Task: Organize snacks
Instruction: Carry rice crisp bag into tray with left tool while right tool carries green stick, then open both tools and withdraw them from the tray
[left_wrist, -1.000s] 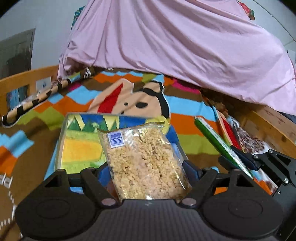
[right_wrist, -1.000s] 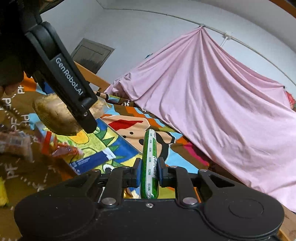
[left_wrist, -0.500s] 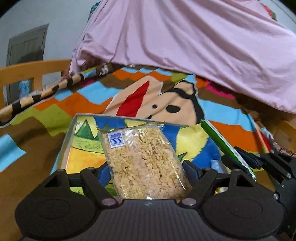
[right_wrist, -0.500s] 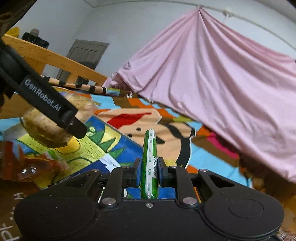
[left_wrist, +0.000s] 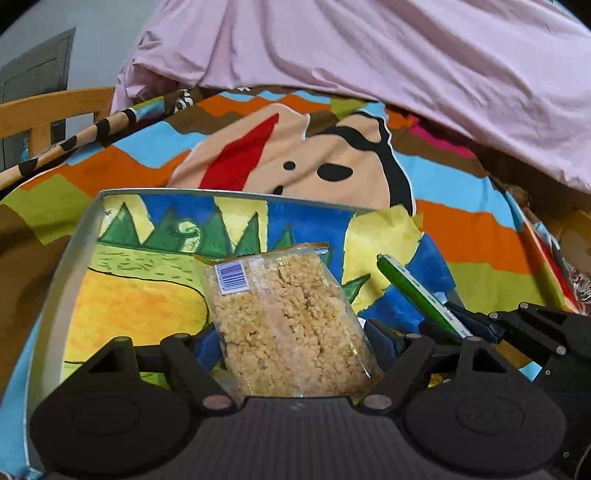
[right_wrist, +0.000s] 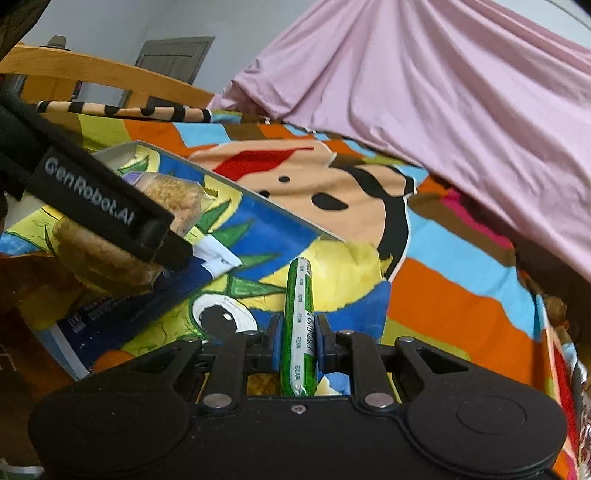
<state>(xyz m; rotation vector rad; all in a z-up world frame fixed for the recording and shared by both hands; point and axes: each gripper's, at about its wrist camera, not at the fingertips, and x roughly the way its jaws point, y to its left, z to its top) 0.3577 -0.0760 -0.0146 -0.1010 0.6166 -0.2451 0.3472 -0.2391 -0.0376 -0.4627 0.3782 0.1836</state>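
Observation:
My left gripper (left_wrist: 291, 332) is shut on a clear packet of puffed-rice cake (left_wrist: 284, 321) and holds it over the open colourful box (left_wrist: 88, 218), low inside its near end. My right gripper (right_wrist: 298, 336) is shut on a green stick snack (right_wrist: 300, 317) and holds it over the box's right part. The stick also shows in the left wrist view (left_wrist: 417, 291) at the right. The rice packet (right_wrist: 173, 199) and the left gripper's arm (right_wrist: 92, 199) show at the left of the right wrist view.
The box (right_wrist: 236, 192) lies on a bright striped cartoon blanket (left_wrist: 472, 236). A pink sheet (left_wrist: 369, 51) hangs behind it. A wooden bed rail (right_wrist: 92, 70) runs at the far left. Other wrapped snacks (right_wrist: 22, 266) lie by the box's left end.
Both grippers have moved forward and down toward the box, each still holding its snack. The box now fills more of both views.

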